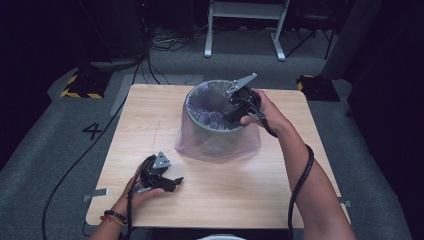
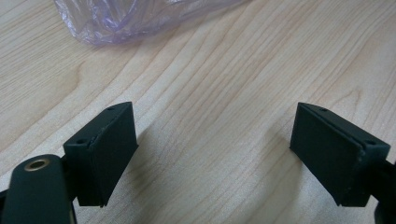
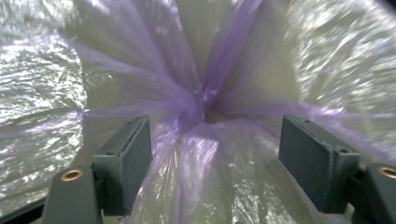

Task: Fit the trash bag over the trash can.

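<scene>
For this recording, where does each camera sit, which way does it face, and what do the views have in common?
High view: above the person's side, looking forward and down on the table; both forearms, left gripper, right gripper in the bin.
Left gripper view: along open jaws at bare wood; left gripper.
Right gripper view: along open jaws into the bin; right gripper.
Shared: the purple bag.

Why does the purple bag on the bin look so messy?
The purple bag isn't fitted neatly. Its skirt hangs outside the grey bin and spreads loosely over the wooden table, while inside it bunches into a twisted knot. The right gripper reaches into the bin, jaws open around the plastic.
</scene>
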Tool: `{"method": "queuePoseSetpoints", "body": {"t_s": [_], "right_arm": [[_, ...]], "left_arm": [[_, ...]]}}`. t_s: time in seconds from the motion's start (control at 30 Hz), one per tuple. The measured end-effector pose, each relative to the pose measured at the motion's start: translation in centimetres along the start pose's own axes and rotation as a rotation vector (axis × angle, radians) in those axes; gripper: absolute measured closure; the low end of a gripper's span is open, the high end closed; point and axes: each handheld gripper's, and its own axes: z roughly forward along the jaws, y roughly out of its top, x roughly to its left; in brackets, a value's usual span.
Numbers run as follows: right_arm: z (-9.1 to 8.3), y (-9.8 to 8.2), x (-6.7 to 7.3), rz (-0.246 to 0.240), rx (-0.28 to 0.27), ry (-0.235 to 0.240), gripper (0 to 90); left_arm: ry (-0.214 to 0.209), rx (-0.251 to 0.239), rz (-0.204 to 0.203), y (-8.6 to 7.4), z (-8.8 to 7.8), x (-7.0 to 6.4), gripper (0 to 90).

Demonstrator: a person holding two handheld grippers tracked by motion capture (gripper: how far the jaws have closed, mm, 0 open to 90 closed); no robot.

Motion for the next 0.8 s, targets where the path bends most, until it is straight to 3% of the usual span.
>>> {"method": "queuePoseSetpoints", "body": {"t_s": [0.1, 0.4, 0.8], "right_arm": [[-0.6, 0.0, 0.0, 0.007, -0.051, -0.010, 26.1], [-2.2, -0.3, -0.1, 0.036, -0.125, -0.021, 26.2], [-5.0, -1.1, 0.1, 0.046, -0.188, -0.017, 26.3]], "left_arm": [[0.000, 0.000, 0.000, 0.0, 0.0, 0.0, 14.3], [0.000, 0.000, 0.000, 0.0, 0.0, 0.0, 14.3], [0.000, 0.002, 0.001, 0.0, 0.0, 0.0, 14.3]]}}
